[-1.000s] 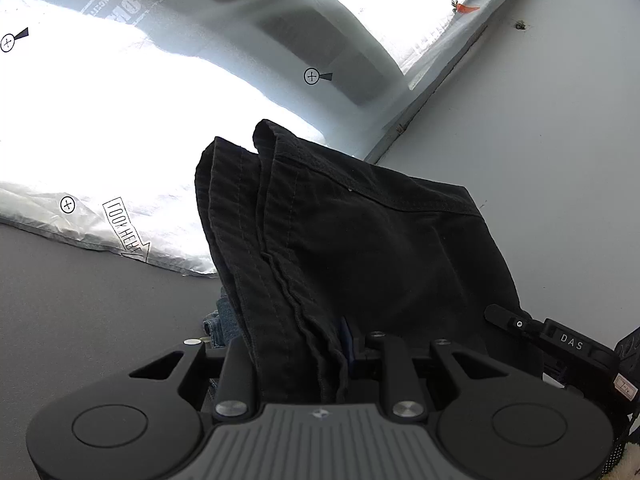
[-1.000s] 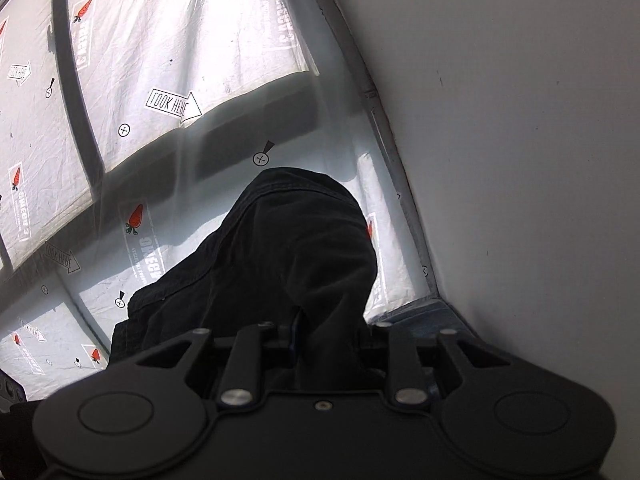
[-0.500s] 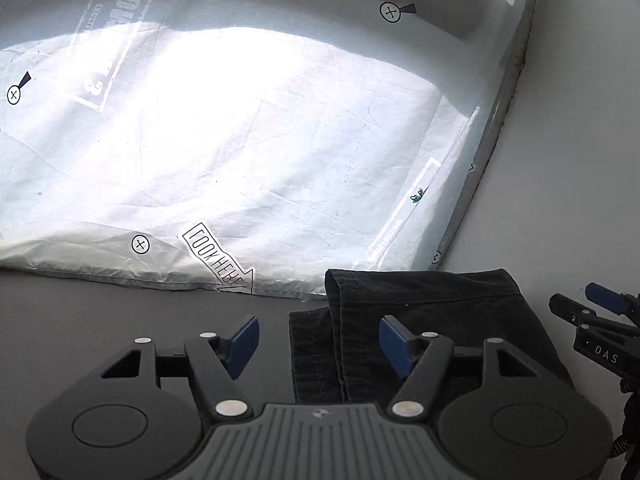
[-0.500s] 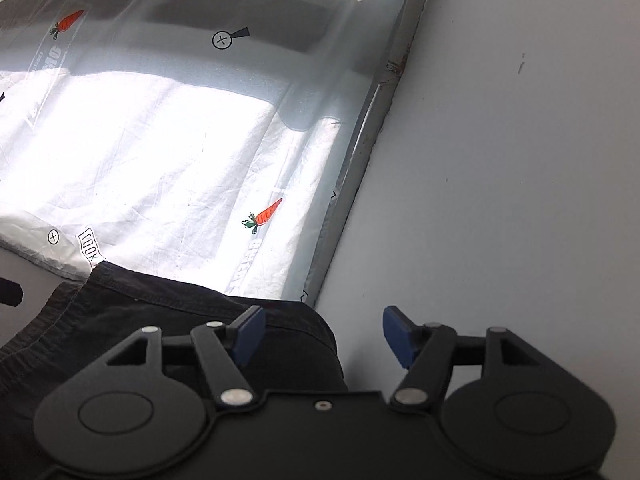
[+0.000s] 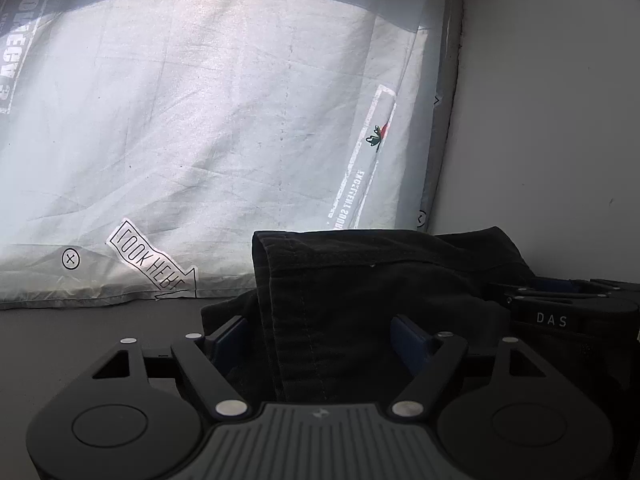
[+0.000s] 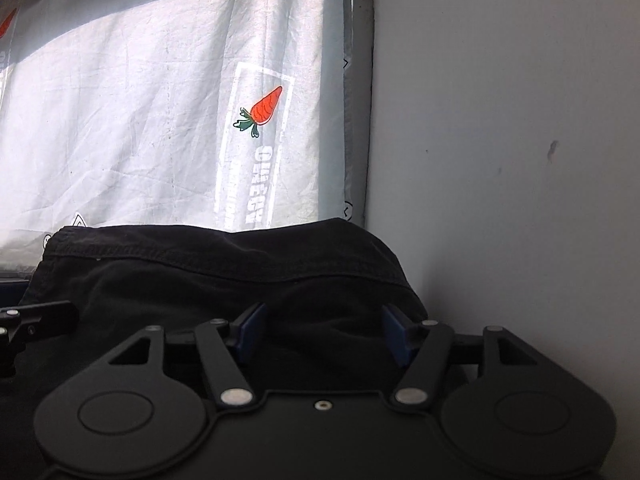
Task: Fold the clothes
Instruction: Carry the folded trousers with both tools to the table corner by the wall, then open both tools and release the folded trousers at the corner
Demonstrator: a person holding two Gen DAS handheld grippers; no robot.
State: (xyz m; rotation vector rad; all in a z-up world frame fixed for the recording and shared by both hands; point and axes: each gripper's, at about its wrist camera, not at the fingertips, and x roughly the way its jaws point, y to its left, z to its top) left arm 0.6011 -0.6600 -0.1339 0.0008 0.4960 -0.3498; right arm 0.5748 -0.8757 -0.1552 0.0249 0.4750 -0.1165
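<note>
1. Black folded garment is seen lying on the dark surface, against the white printed sheet.
2. Left gripper is opening, cloth between its unpressed pads.
3. Right gripper is spread over the garment's edge.

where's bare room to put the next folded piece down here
Bare dark tabletop lies left of the black garment, below the white printed sheet. Crowded on the right: the garment fills the corner by the wall.
</note>
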